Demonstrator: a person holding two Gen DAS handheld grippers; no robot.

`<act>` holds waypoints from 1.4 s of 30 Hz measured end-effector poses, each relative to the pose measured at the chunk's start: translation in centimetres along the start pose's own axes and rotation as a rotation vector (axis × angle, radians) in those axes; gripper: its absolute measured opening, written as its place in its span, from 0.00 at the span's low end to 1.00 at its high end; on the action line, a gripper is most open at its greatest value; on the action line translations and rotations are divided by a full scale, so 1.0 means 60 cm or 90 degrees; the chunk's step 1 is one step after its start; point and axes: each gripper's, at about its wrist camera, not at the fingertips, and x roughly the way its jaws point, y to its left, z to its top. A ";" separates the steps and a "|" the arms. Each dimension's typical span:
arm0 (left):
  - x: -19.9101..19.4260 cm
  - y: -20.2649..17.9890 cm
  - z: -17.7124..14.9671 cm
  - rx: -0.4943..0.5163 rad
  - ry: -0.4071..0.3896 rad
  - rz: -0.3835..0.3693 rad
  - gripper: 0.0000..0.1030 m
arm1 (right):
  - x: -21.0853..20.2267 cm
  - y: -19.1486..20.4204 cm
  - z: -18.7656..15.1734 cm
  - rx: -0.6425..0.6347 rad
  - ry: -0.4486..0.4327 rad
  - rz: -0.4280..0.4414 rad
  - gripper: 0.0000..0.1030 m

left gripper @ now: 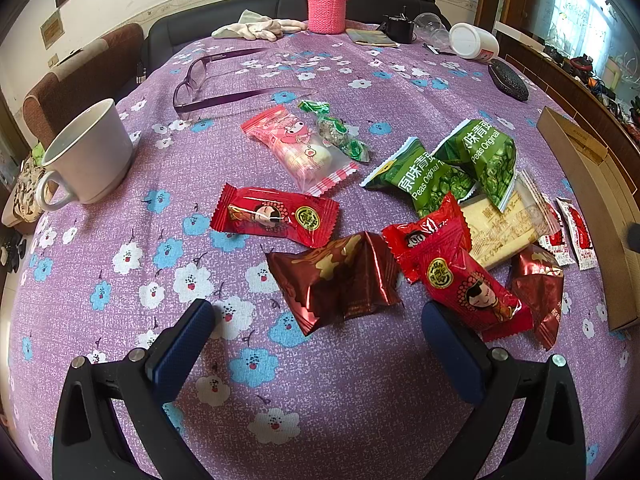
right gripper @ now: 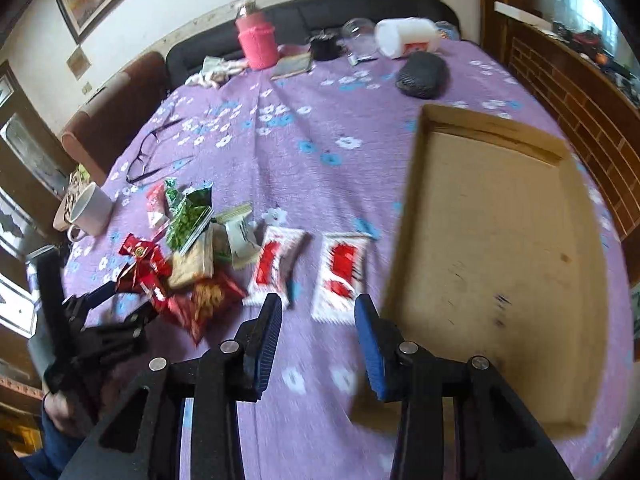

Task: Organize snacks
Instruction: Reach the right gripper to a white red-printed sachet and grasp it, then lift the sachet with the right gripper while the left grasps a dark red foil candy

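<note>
A pile of snack packets lies on the purple flowered cloth: a dark red foil packet [left gripper: 336, 280], red candy packets [left gripper: 276, 216], green pea bags [left gripper: 424, 176], a pink packet [left gripper: 304, 148] and a cracker packet [left gripper: 504, 224]. My left gripper [left gripper: 320, 328] stands open just short of the foil packet, with nothing between its fingers. The blurred right wrist view shows my right gripper [right gripper: 318, 312] with jaws narrowly apart and not gripping. Two white-and-red packets [right gripper: 274, 264] [right gripper: 342, 272] lie just ahead of its tips. An empty cardboard tray [right gripper: 492, 128] sits to their right.
A white mug [left gripper: 92, 152] stands at the left, purple glasses [left gripper: 216, 80] behind the snacks. At the far edge are a pink bottle [left gripper: 326, 4], gloves [left gripper: 256, 28], a tipped white jar [left gripper: 474, 42] and a black case [left gripper: 508, 80]. A hand [right gripper: 60, 400] holds the left gripper.
</note>
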 end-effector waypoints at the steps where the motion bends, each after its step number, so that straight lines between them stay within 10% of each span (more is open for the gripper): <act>1: 0.000 0.000 0.000 0.000 0.000 0.000 1.00 | 0.011 0.003 0.006 0.002 0.002 -0.008 0.40; 11: 0.000 0.000 0.000 0.000 0.000 0.000 1.00 | 0.075 0.014 0.053 -0.046 0.054 -0.128 0.39; 22: 0.000 0.000 0.000 0.000 0.000 -0.001 1.00 | 0.103 0.009 0.050 -0.045 0.074 -0.090 0.30; 32: -0.010 0.018 0.001 -0.021 -0.017 -0.041 1.00 | -0.009 0.001 0.013 0.028 -0.241 -0.026 0.30; 42: -0.049 0.030 0.018 -0.020 -0.019 -0.036 0.79 | -0.046 -0.067 0.007 0.076 -0.353 0.071 0.30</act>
